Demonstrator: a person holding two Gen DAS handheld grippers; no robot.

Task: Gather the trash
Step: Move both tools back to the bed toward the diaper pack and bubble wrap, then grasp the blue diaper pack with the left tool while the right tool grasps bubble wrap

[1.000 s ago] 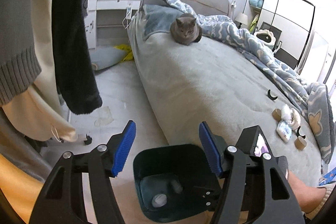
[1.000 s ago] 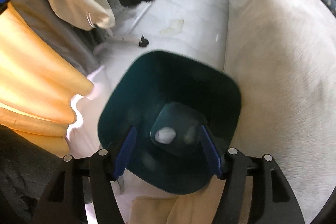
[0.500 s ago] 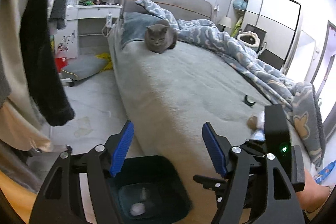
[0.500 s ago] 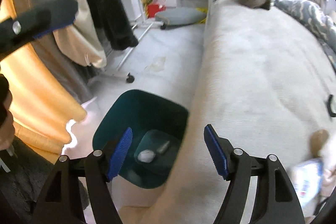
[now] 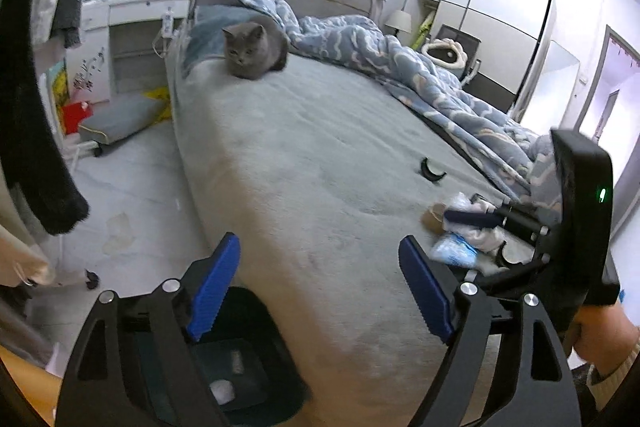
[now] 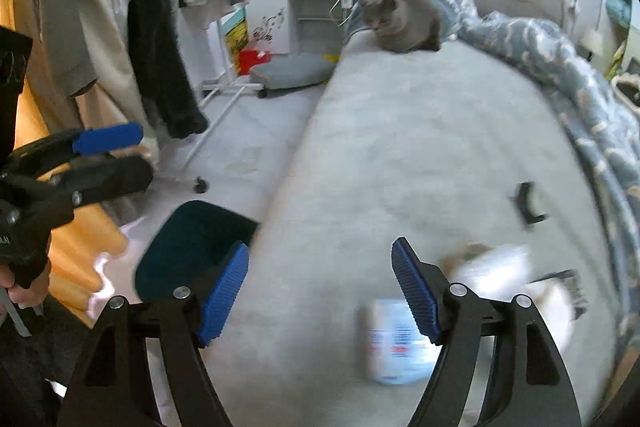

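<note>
Bedding fills both views now: the grey bed (image 5: 320, 167) has taken the place of the dark bin (image 6: 192, 247), which a second ago sat right under both pairs of tongs and now stands low at the mattress's near corner, on the floor. That swing away from the bin, with something pale lying at its bottom, suggests a drop just finished and a turn toward the next piece. A grey cat (image 5: 256, 47) sits well off at the head end, beside the rumpled blue duvet (image 5: 420, 67). The right gripper (image 6: 320, 287) has come up over the bed with its jaws opening and nothing between them; the left gripper (image 5: 320, 283), also opening and empty, hangs above the bin's edge. What remains to collect lies in a small heap near the foot of the bed — a white-and-blue packet (image 6: 396, 343), blurred, just below and inside the right tongs' right pad, with crumpled white wrapping (image 6: 500, 271) and a brownish bit (image 5: 434, 221) close beside it. Two small black curved pieces (image 6: 528, 203) rest a little apart, further up the sheet.
</note>
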